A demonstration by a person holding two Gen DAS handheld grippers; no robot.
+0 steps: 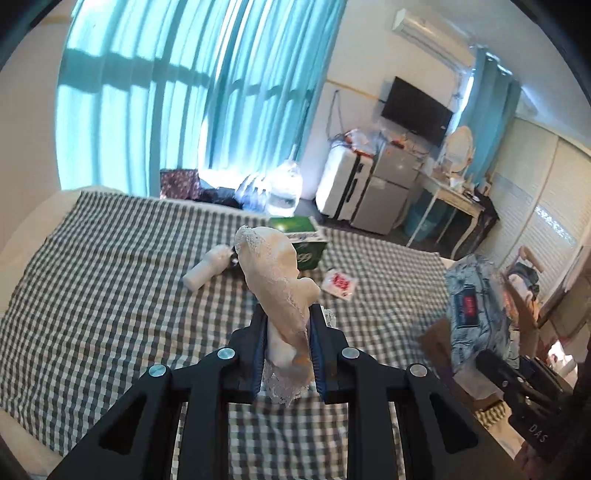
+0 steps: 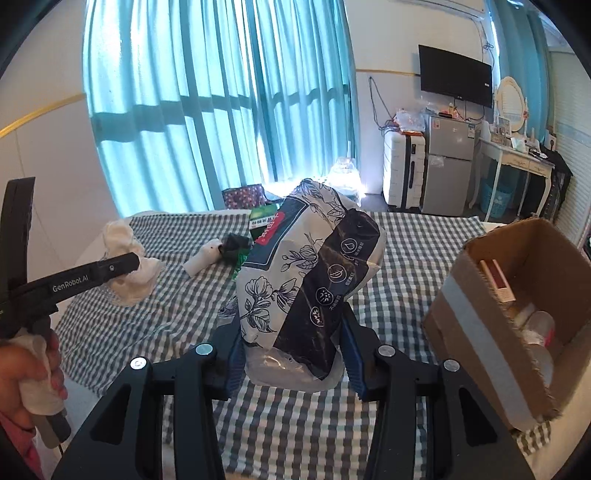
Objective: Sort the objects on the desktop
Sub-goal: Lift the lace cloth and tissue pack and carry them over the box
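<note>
The left hand-held gripper (image 1: 286, 332) pinches a cream lace cloth (image 1: 275, 273) above the checked bed (image 1: 110, 258); the right hand-held gripper (image 2: 291, 332) clamps a floral tissue pack (image 2: 306, 266), with a cardboard box (image 2: 480, 321) near right.

the room behind the bed

teal curtains (image 2: 221, 103) hang full-length over the bright window. a black television (image 2: 456, 75) is mounted on the white wall, above a small silver fridge (image 2: 448, 164) with a white suitcase (image 2: 400, 170) standing just beside it. a white dressing table (image 2: 517, 162) with an oval mirror (image 2: 511, 99) stands further right. an air conditioner (image 1: 424, 27) sits high on the wall. a big clear water jug (image 1: 284, 188) stands on the floor near the curtains.
</note>
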